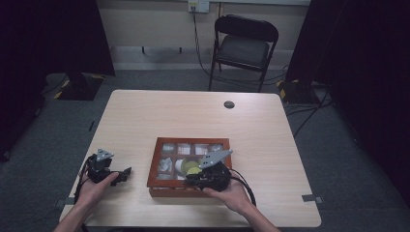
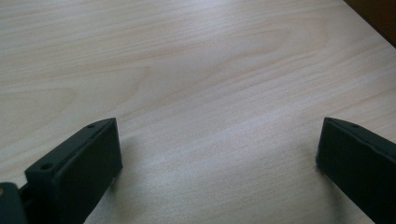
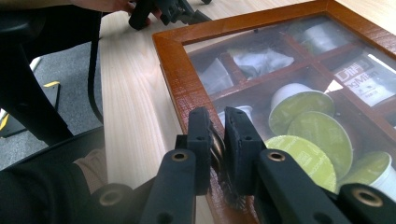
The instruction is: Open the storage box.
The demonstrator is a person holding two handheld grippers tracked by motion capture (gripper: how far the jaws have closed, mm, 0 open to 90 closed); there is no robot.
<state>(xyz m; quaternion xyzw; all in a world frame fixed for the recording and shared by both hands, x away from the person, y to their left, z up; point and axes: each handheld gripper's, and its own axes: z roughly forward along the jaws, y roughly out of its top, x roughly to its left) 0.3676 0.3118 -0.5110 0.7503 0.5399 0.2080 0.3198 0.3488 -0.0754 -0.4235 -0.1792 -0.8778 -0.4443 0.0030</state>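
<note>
My right gripper (image 3: 218,140) pinches a small metal clasp (image 3: 217,145) on the front edge of the wooden box (image 1: 153,166); its view shows green capsules (image 3: 317,137) under the glass lid. My left gripper (image 2: 217,149) rests spread over bare table (image 2: 187,70), left of the box in the high view.

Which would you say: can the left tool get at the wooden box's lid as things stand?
Probably yes: the left tool sits open beside the wooden box, bare table between, though the right tool grips the latch.
</note>
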